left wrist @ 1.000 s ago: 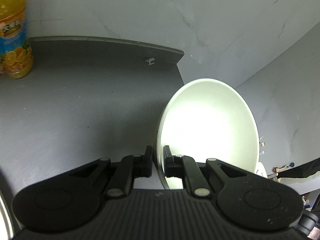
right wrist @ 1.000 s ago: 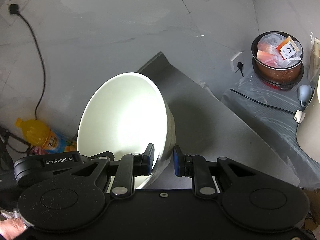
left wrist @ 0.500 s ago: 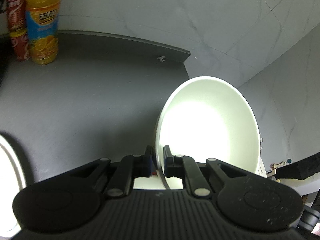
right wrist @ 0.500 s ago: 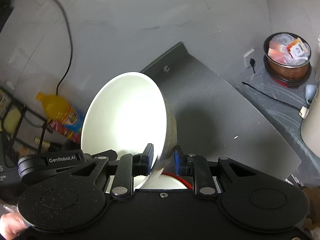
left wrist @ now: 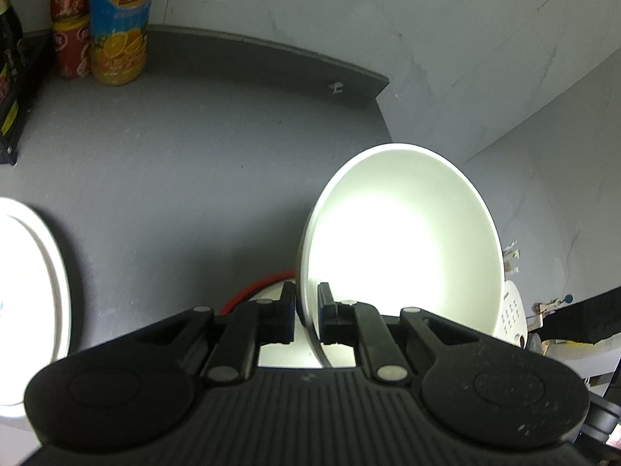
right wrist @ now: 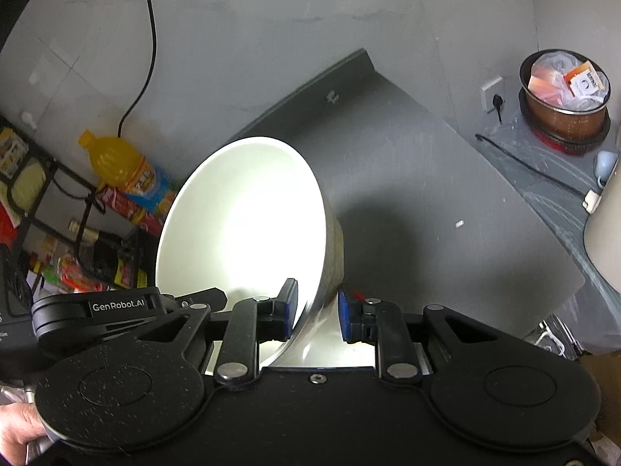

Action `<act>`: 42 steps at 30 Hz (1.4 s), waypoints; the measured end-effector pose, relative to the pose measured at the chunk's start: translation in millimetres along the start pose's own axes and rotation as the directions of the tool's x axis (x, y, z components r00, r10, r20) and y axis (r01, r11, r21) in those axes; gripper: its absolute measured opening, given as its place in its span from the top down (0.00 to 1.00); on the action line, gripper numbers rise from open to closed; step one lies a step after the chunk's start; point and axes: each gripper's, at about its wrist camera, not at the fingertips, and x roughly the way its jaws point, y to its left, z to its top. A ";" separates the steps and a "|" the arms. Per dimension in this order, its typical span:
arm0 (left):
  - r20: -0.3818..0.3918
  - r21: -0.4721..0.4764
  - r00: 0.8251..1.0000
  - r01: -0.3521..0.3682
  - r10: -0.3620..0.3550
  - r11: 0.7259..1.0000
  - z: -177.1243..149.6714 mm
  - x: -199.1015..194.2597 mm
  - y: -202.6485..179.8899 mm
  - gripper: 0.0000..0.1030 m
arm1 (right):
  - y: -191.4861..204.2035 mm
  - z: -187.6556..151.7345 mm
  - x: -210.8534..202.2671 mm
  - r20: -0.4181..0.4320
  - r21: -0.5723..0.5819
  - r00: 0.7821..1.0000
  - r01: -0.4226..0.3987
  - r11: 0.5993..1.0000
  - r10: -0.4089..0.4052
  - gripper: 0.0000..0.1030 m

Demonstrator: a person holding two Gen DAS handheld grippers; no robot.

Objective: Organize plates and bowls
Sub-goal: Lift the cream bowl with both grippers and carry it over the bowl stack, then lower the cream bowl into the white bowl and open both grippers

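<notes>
The left gripper [left wrist: 306,312] pinches the rim of a shallow white ceramic bowl [left wrist: 399,248], jaws nearly closed, the bowl tilted on edge ahead, likely for carrying. The right gripper [right wrist: 317,312] clamps a deeper white bowl [right wrist: 240,225] likewise. Beyond lies the dark grey countertop [left wrist: 186,163]; an orange juice bottle [left wrist: 118,23] stands far left.

Dark grey countertop [left wrist: 202,163] with a raised back edge meeting a pale wall. At its far left corner stand 1 orange juice bottle [left wrist: 120,23] and 2 stacked red cans [left wrist: 71,19], just beside each other. A white plate [left wrist: 35,303] rests at the left edge.
</notes>
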 end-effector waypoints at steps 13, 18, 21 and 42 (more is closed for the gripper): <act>-0.075 0.009 0.997 -0.032 0.033 0.999 -35.6 5.9 17.9 0.91 | 0.5 -24.8 8.8 -0.089 -0.078 0.996 0.013 0.997 -0.020 0.77; -0.078 0.022 0.995 -0.052 0.054 0.998 -38.0 2.6 17.2 0.91 | 4.9 -29.5 10.1 -0.108 -0.112 0.994 0.012 0.994 -0.025 0.77; -0.082 0.020 0.995 -0.062 0.064 0.998 -42.6 3.1 19.6 0.91 | 6.9 -34.4 11.6 -0.118 -0.141 0.993 0.016 0.990 -0.032 0.76; -0.165 -0.049 0.985 -0.057 0.048 0.997 -48.4 17.5 32.9 0.86 | -2.8 -34.7 15.0 -0.141 -0.129 0.990 0.013 0.992 -0.031 0.56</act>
